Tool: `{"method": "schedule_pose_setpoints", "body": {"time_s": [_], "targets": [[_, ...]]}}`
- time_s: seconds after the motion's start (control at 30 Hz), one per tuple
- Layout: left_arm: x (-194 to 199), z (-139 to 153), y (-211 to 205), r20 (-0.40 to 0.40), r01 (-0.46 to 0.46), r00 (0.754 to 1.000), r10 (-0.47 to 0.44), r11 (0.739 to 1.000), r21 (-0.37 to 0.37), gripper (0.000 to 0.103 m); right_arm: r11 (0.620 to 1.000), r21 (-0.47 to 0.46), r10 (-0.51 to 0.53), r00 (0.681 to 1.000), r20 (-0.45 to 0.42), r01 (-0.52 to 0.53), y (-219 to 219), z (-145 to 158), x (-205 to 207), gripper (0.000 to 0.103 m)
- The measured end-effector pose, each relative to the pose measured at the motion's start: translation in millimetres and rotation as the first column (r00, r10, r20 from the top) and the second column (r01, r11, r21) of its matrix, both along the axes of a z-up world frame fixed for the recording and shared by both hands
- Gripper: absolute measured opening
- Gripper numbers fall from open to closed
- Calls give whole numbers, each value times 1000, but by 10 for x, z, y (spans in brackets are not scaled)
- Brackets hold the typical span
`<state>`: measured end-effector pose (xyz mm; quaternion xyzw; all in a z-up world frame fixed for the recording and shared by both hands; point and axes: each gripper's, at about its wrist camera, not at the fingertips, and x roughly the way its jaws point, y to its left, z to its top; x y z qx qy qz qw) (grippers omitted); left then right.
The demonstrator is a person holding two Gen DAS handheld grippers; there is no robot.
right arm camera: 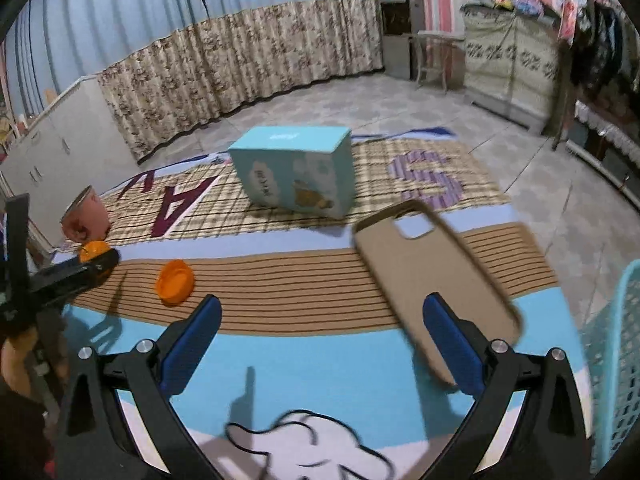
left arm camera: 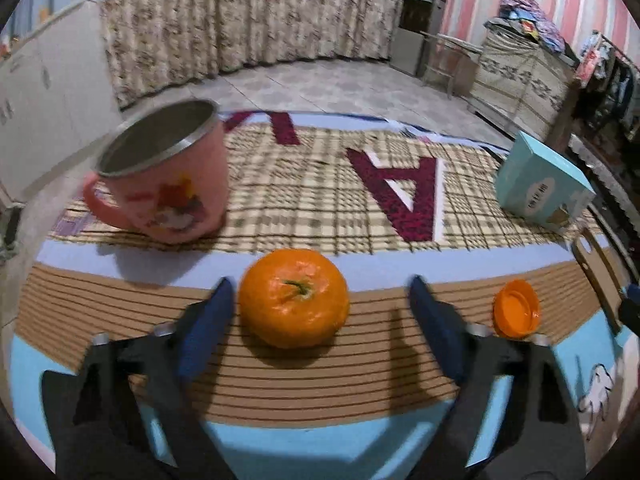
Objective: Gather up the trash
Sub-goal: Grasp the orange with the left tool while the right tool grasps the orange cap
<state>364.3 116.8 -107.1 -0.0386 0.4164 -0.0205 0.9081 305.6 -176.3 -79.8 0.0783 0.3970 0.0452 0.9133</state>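
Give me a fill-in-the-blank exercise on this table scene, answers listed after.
1. The round orange tangerine lies between the fingers of the ___ tool.
2. The pink metal-lined mug has its handle and stands ___.
3. The flat orange plastic cap lies ___ the teal cardboard box.
4. The beige phone case lies by the right tool, whose fingers are ___.

Answers: left; upright; apart from; open

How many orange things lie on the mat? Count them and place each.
2. The tangerine sits between the left claw's open fingers; the orange cap lies right of it. Others may be hidden.
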Motion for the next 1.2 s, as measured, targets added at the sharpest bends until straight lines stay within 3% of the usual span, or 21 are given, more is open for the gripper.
{"method": "schedule_pose_setpoints", "body": {"time_s": [0.13,0.4,0.53,0.67,0.8,1.0,1.2], "targets": [[-54,47,16,31,19,999,-18,1000,-3,48,999,37,9,1000,-25,-8,116,-69,98,98],[-423,198,15,56,42,997,-43,999,31,47,999,-1,45,998,-35,-45,545,-191,207,98],[-756,234,42,62,14,998,-17,999,49,47,996,-7,89,996,-32,-89,773,-237,209,98],[-972,236,158,54,-27,998,27,1000,-1,47,991,-50,120,992,-31,-121,994,-268,213,98],[-1061,200,279,46,-69,997,69,998,8,47,987,-78,137,989,-51,-141,1101,-295,277,95],[-1065,140,403,34,-88,996,89,996,-19,47,974,-149,161,984,-73,-171,1266,-307,323,75],[-1066,162,389,38,-83,996,83,996,-17,47,957,-164,231,971,-61,-238,1347,-256,291,39]]}}
